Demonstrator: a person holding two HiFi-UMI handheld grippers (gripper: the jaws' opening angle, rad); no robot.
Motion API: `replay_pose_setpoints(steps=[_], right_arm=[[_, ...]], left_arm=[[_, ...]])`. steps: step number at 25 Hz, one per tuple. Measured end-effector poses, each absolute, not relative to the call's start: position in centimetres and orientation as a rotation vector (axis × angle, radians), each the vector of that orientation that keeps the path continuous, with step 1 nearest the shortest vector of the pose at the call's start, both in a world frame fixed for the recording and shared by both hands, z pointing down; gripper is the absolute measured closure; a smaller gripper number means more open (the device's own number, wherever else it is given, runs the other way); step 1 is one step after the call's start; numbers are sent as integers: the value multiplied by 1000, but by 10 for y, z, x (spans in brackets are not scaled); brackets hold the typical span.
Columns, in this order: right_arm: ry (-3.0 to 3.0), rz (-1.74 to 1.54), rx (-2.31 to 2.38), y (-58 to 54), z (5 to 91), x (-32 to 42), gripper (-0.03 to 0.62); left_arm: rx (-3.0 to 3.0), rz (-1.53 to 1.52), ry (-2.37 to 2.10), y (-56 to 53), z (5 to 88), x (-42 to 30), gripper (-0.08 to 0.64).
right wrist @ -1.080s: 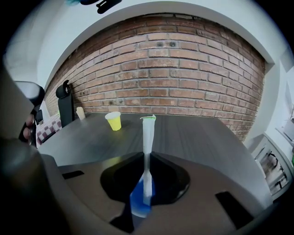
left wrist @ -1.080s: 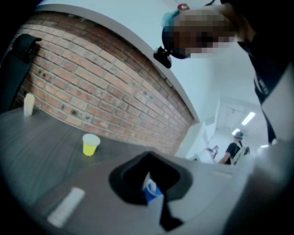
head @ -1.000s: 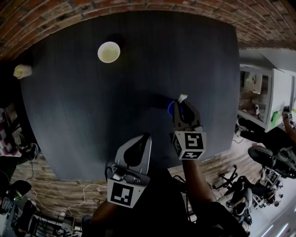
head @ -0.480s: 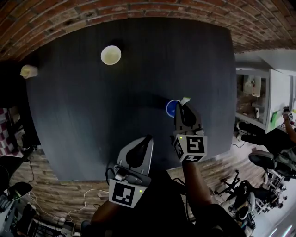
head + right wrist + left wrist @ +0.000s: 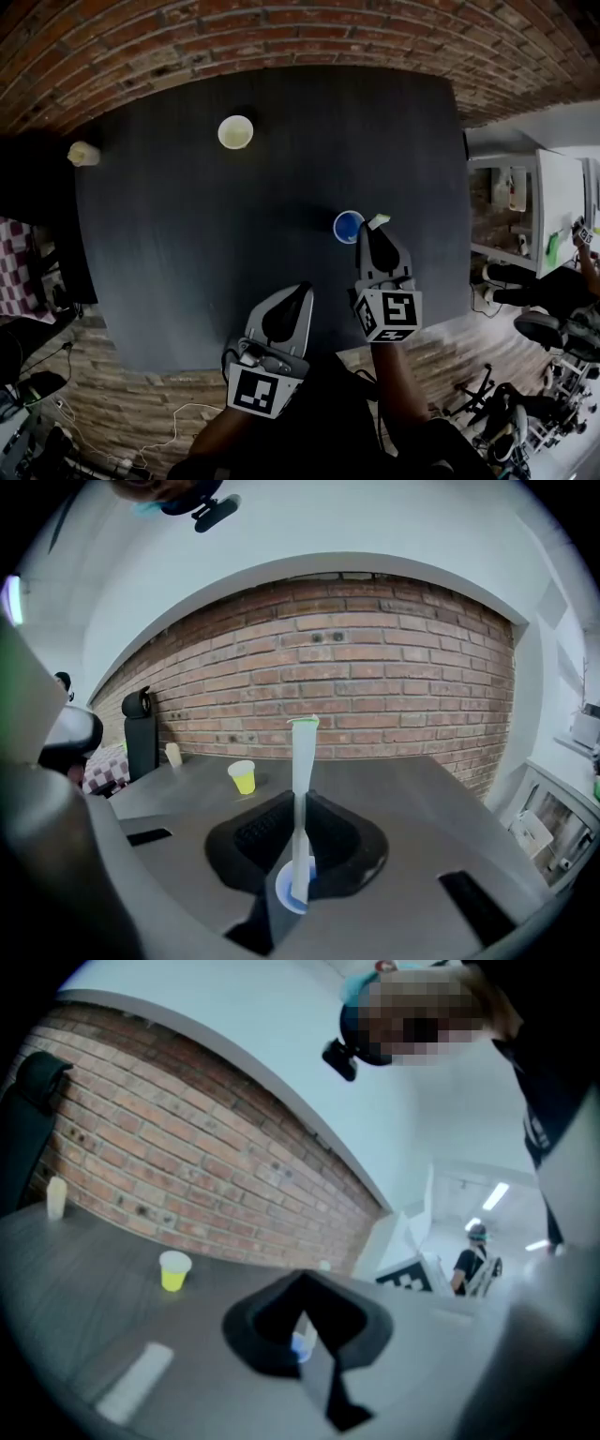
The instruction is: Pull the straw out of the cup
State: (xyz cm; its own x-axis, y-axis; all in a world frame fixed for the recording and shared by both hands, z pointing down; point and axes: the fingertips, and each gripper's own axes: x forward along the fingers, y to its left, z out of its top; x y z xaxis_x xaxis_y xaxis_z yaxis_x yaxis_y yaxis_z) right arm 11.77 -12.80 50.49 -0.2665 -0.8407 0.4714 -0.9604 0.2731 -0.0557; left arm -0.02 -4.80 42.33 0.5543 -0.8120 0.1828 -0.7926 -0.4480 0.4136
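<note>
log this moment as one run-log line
right hand-held gripper: shut on straw | straw: lower end at blue cup mouth, not clearly out | left hand-held gripper: shut, empty, away from cup

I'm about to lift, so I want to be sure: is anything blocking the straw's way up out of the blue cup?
Nothing visible does. The right tool is shut on the straw, which stands upright in the blue cup with open air above it. The left tool sits apart, nearer the person.
</note>
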Motion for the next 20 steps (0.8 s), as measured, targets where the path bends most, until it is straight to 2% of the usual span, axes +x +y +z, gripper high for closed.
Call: replay_pose_setpoints(steps=[20], right_arm=[[-2364,371,1705,-55,406,124,558]], left_arm=[[2443,-73,-1339,8,372,11,555]])
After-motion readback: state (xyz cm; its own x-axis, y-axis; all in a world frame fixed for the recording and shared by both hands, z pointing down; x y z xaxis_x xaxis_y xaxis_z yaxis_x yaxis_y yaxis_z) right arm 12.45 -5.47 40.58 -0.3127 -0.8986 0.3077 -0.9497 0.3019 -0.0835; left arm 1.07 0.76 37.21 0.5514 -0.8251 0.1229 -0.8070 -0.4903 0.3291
